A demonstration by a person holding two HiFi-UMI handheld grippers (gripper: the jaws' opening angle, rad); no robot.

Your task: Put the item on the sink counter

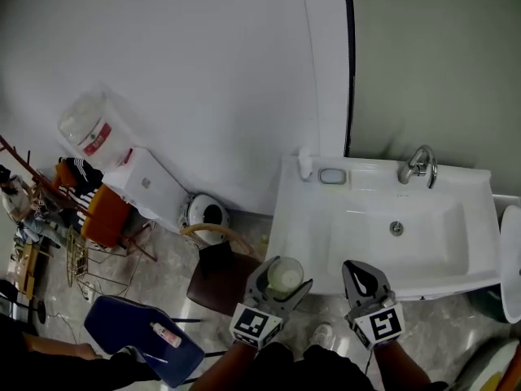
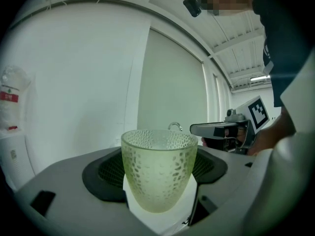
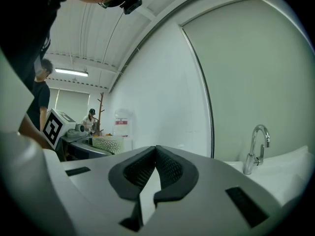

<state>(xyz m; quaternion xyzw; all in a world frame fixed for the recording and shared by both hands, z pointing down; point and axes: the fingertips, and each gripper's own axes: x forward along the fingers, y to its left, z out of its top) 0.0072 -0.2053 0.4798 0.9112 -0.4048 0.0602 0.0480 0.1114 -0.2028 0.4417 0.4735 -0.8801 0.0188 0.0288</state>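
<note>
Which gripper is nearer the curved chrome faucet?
Right. The right gripper, shut and empty, hangs across the white sink from the chrome faucet; the left gripper, holding a dimpled green glass cup, is farther from it, off the sink's front-left corner.

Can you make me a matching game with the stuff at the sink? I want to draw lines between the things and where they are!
Things:
1. green cup
2. faucet
3. drain
4. right gripper

Where or how:
A. in the middle of the sink
B. held between the jaws of the left gripper
C. jaws shut, nothing in them
D. standing at the sink's back edge

Right pairs: 1-B, 2-D, 3-A, 4-C
</note>
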